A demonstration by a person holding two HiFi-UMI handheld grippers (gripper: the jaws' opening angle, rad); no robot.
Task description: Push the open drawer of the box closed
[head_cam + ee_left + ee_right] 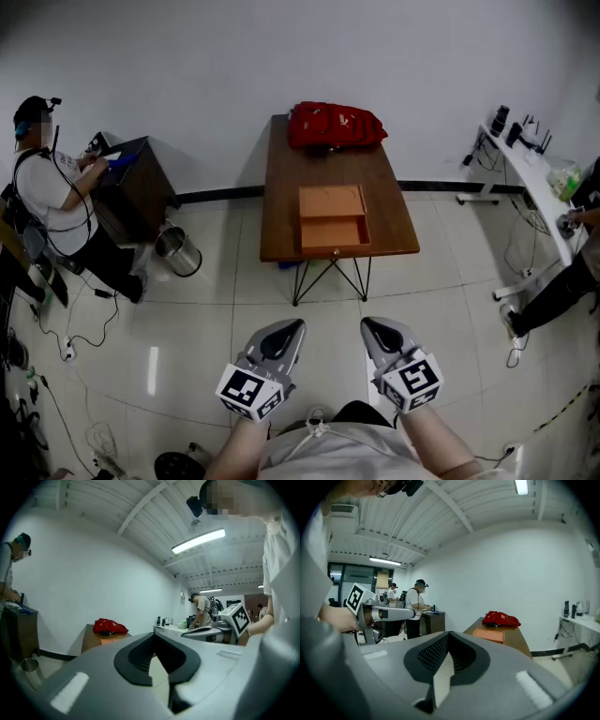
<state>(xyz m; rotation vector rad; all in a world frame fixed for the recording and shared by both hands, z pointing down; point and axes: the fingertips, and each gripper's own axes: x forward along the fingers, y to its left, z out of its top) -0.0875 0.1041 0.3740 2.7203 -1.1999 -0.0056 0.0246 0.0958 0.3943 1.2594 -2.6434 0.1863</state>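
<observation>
**Bright, even indoor light; fisheye gripper views with black corners**

We see a white room lit evenly from above. In the left gripper view, a fluorescent tube [198,541] burns out to pure white. A second tube [521,486] glares at the top edge of the right gripper view. In the head view, the glossy floor [197,319] carries a pale streak of reflected light [153,370], and the table [281,187] throws only a soft shadow against the wall. Both gripper views are round fisheye pictures, black at the corners, with the ceiling beams bent into curves. The left gripper [152,637] and right gripper [449,634] loom large and soft near the lens, while far things stay fairly sharp.
</observation>
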